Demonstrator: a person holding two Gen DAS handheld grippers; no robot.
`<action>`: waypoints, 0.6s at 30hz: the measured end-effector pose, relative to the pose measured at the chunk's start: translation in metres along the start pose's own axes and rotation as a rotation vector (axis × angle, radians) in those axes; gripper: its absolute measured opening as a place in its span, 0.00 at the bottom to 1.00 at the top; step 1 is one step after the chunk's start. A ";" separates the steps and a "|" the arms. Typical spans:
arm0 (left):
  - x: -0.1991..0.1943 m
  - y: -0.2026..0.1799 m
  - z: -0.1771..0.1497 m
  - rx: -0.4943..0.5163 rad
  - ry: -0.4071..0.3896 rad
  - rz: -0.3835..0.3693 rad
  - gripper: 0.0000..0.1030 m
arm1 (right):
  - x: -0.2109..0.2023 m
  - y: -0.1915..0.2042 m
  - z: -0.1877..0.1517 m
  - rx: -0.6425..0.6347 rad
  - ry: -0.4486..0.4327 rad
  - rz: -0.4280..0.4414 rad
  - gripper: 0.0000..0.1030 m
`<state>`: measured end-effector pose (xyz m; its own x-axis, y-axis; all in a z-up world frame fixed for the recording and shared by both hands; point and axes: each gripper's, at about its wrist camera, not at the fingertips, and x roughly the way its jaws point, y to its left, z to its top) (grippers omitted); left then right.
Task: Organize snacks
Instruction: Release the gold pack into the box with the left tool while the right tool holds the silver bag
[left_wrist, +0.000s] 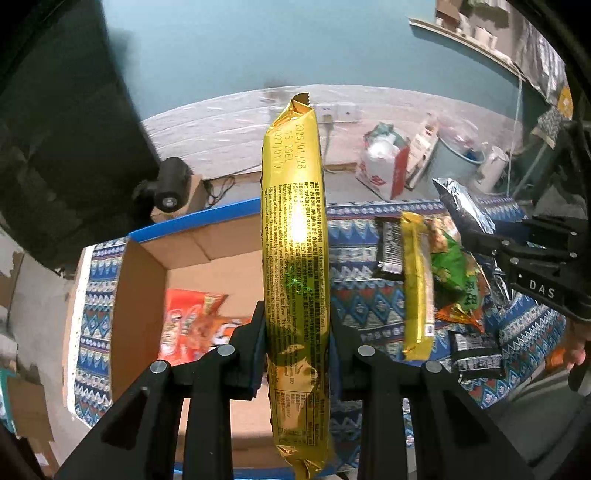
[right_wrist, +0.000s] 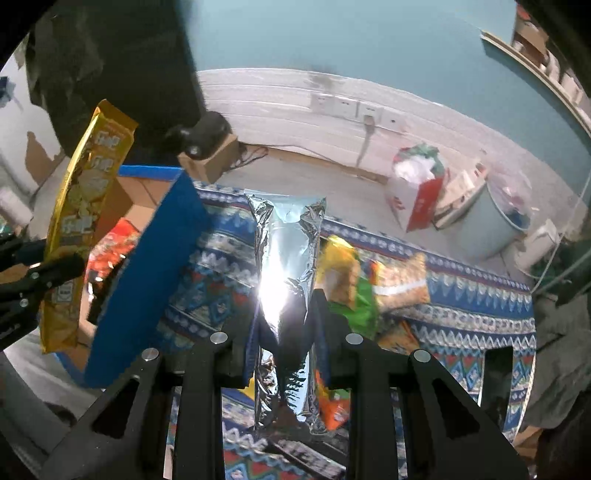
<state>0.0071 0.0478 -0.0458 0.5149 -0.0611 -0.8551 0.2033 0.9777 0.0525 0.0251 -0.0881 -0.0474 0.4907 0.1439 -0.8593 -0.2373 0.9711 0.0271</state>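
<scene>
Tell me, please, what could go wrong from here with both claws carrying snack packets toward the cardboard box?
The left claw grips the gold packet low, so the tall upper part could swing or slip. The right claw pinches a smooth silver packet, which may slide out. The box's raised blue flap stands close beside the silver packet and could snag it.

Dim room; harsh glare on silver packet (right_wrist: 284, 280); fisheye bending edges; motion blur on snacks.

Glossy gold foil chip pack (left_wrist: 295, 258), crinkled mirror-silver foil bag (right_wrist: 286, 280), matt brown cardboard box (left_wrist: 140, 295), woven patterned cloth (left_wrist: 524, 332), matt black plastic fingers (left_wrist: 247, 354).
</scene>
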 end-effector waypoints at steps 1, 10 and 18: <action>0.000 0.005 -0.001 -0.007 -0.001 0.005 0.27 | 0.001 0.006 0.003 -0.007 -0.001 0.006 0.24; 0.008 0.047 -0.013 -0.065 0.028 0.032 0.27 | 0.016 0.061 0.027 -0.070 0.007 0.063 0.24; 0.016 0.075 -0.021 -0.097 0.050 0.063 0.27 | 0.030 0.105 0.042 -0.114 0.020 0.108 0.24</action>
<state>0.0134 0.1245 -0.0666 0.4811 0.0086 -0.8766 0.0896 0.9942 0.0589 0.0504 0.0263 -0.0489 0.4405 0.2416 -0.8646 -0.3817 0.9221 0.0632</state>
